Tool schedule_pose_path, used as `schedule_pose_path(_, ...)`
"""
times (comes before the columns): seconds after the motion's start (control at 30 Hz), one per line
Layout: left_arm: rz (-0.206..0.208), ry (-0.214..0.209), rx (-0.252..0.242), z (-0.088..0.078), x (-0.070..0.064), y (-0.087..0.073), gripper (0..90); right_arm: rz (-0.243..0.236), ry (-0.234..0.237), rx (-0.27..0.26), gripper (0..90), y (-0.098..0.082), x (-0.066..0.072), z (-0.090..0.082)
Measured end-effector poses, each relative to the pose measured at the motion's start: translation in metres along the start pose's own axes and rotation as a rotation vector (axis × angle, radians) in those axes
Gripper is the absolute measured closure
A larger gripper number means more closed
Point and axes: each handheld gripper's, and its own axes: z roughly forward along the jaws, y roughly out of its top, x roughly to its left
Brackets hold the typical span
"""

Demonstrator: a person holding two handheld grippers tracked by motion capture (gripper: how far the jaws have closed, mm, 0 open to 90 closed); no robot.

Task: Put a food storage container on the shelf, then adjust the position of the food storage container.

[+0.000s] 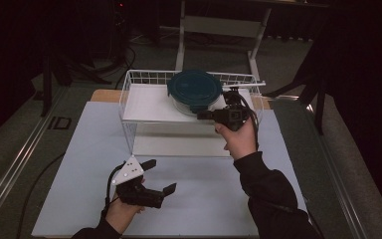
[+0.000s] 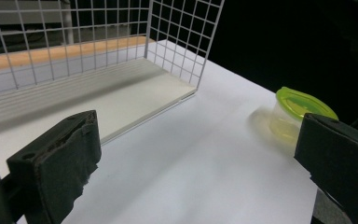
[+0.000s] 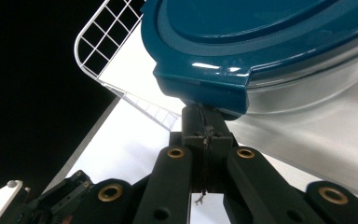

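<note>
A round glass container with a dark teal lid (image 1: pixel 195 89) stands on the upper shelf of a white wire rack (image 1: pixel 127 92), toward its right side. My right gripper (image 1: pixel 202 115) is at the container's front edge. Its jaws are pressed together, their tips just under the lid's snap tab (image 3: pixel 223 95), with nothing visible between them. Near the table's front left my left gripper (image 1: pixel 161 175) hovers low with its jaws wide apart and empty. In the left gripper view a small clear tub with a lime-green lid (image 2: pixel 300 109) stands on the table beyond my left gripper (image 2: pixel 196 135).
The rack has a white board (image 2: pixel 121 100) on its lower level and wire mesh walls (image 2: pixel 182 42). A white mat (image 1: pixel 204 204) covers the table in front of the rack. Dark floor and a desk frame (image 1: pixel 219 25) lie beyond the table.
</note>
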Motion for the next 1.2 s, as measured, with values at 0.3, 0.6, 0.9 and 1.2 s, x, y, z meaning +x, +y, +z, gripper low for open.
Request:
schedule_pose_path(0.3, 0.023, -0.023, 0.015, -0.006, -0.001, 0.001, 0.0, -0.058, 0.034, 0.007, 82.7, -0.016, 0.009, -0.008)
schedule_pose_path(0.6, 0.037, -0.025, 0.002, -0.025, 0.008, -0.005, 0.0, -0.103, 0.090, -0.054, 52.1, -0.041, 0.008, -0.033)
schedule_pose_path(0.9, 0.061, -0.019, -0.019, -0.031, 0.006, -0.014, 0.0, -0.165, 0.118, -0.117, 16.9, -0.077, -0.006, -0.057)
schedule_pose_path(1.2, 0.067, -0.029, -0.013, -0.026, 0.005, -0.022, 0.0, -0.250, 0.118, -0.157, 15.6, -0.105, -0.019, -0.078)
